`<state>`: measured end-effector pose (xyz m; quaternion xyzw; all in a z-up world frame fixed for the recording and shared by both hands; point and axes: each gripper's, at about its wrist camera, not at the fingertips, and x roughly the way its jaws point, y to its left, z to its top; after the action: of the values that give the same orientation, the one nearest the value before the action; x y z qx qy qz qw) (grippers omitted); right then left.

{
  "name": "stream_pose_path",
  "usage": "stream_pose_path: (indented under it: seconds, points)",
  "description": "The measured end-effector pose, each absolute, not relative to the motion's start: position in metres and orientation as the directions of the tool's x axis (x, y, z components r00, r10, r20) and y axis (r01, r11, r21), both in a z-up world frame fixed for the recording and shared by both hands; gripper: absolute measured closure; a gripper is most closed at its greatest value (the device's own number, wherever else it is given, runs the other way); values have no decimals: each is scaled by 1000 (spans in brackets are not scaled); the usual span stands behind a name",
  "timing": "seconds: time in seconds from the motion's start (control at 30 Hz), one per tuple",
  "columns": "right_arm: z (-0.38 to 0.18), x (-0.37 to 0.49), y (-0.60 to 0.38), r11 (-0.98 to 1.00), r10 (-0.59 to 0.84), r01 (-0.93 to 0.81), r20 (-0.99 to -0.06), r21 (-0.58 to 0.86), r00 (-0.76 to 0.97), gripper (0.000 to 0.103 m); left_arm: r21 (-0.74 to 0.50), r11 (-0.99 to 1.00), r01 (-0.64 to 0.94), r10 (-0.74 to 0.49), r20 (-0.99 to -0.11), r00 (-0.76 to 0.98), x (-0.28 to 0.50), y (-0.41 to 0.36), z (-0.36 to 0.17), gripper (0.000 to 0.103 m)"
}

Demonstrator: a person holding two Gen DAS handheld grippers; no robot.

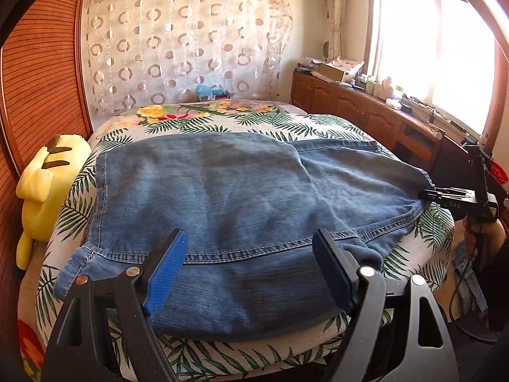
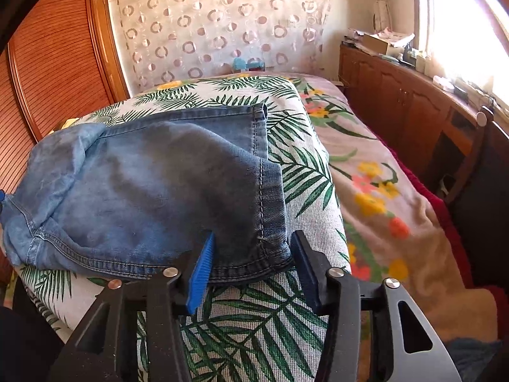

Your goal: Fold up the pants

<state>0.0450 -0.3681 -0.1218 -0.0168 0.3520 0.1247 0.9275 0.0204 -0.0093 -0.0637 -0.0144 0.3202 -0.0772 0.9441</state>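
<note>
A bed (image 1: 222, 121) covered by a palm-leaf sheet was set against a wall hung with a sheer circle-patterned curtain (image 1: 184, 41). A slatted wooden panel (image 1: 41, 73) was seen at the left, with a yellow plush toy (image 1: 44, 187) beside it. Strong daylight was admitted through a window (image 1: 435, 54) above cluttered wooden cabinets (image 1: 343, 98).

The only writing I can make out sits on my right tongs (image 1: 428, 194), seen at the right edge of the left wrist view: pale characters on the black body, looking like "DAS", though the first one is unclear and the print is small. A small box on the far end of the bed (image 1: 213, 96), upper middle of that frame, may carry a label, but it is too blurred to read. Nothing readable shows in the right wrist view.
</note>
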Motion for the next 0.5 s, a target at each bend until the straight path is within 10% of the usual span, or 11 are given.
stream_pose_path:
  seconds: [0.1, 0.5]
  points:
    - [-121, 44, -366, 960, 248, -273, -662, 67, 708, 85, -77, 987, 139, -157, -604, 781, 21, -10, -65, 22]
    - [-57, 30, -329, 894, 388, -446, -566, 39, 728, 89, -82, 991, 105, -133, -593, 794, 19, 1, -61, 22]
